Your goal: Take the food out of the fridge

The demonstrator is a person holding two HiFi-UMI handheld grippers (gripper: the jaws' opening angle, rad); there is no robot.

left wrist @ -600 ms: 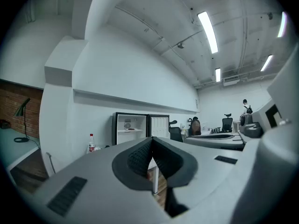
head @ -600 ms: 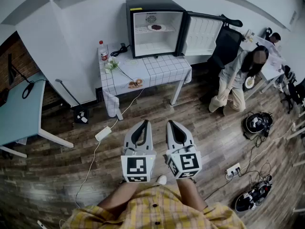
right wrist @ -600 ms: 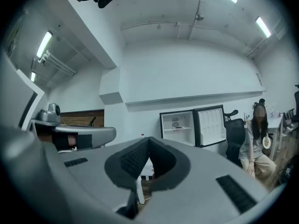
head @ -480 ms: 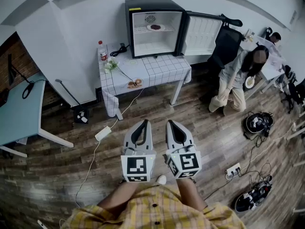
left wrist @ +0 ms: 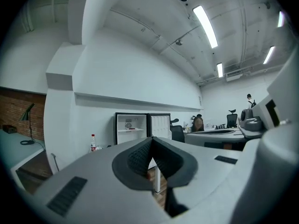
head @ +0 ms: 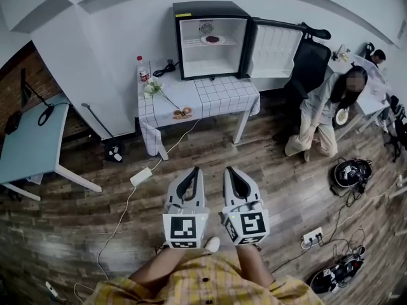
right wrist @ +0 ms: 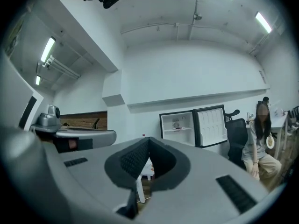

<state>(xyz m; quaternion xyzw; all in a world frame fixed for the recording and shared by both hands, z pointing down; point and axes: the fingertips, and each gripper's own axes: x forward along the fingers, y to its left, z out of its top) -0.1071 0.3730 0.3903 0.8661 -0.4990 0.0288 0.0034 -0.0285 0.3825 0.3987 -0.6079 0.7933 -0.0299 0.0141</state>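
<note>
Worktop (head: 219,97): well ahead of both grippers, carrying the fridge. Its cloth hangs over the near edge, so a gripper brushing it could drag things on top.
Fridge (head: 210,5): far ahead and slightly left of the right gripper, standing open.
Seated person (head: 324,110): ahead and to the right, near the fridge's open side. An approach from that side risks a bump.
Fridge door (head: 276,42): swung out to the right. A nudge could push it into the reach path.
Left gripper (head: 194,170): jaws closed on nothing, held level.
Right gripper (head: 227,170): jaws also shut and empty. Both must open before reaching in, or they will shove the plate.
Floor cable (head: 121,224): trails just left of the left gripper, a likely tripping hazard.
Plate of food (head: 212,39): on the fridge's upper shelf, far ahead. A tilted lift could spill it.
</note>
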